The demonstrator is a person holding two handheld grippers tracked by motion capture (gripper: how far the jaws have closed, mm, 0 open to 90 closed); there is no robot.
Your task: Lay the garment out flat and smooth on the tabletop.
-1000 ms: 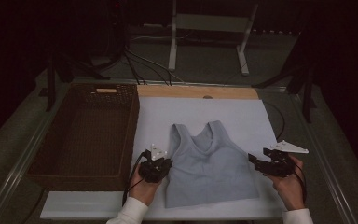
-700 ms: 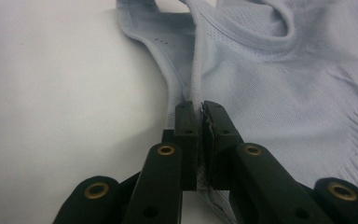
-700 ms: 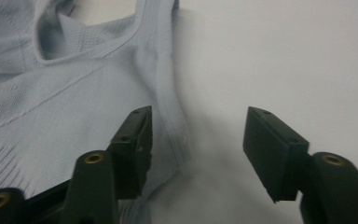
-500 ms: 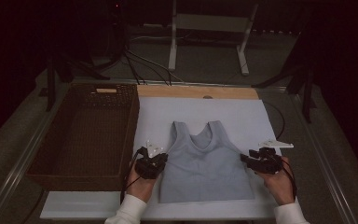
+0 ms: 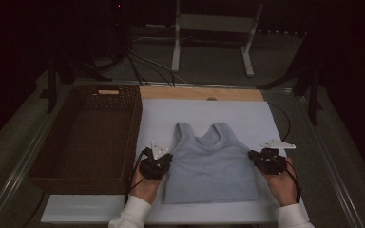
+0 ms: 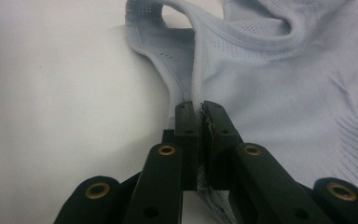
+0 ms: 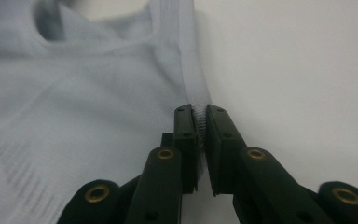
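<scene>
Pale blue tank top [image 5: 211, 166] lies flat on the white surface [image 5: 247, 118], neck away from the person, hem toward them. Left gripper [image 5: 164, 164] at its left side seam below the armhole; fingers [image 6: 186, 135] clamped on the seam edge. Right gripper [image 5: 253, 156] at the opposite side seam; its fingers [image 7: 219, 140] have just been closing and now pinch the fabric edge between them. Wicker basket [image 5: 85, 137] sits just beside the white surface, left of the garment, well apart from it.

No readable text, label or number anywhere.
</scene>
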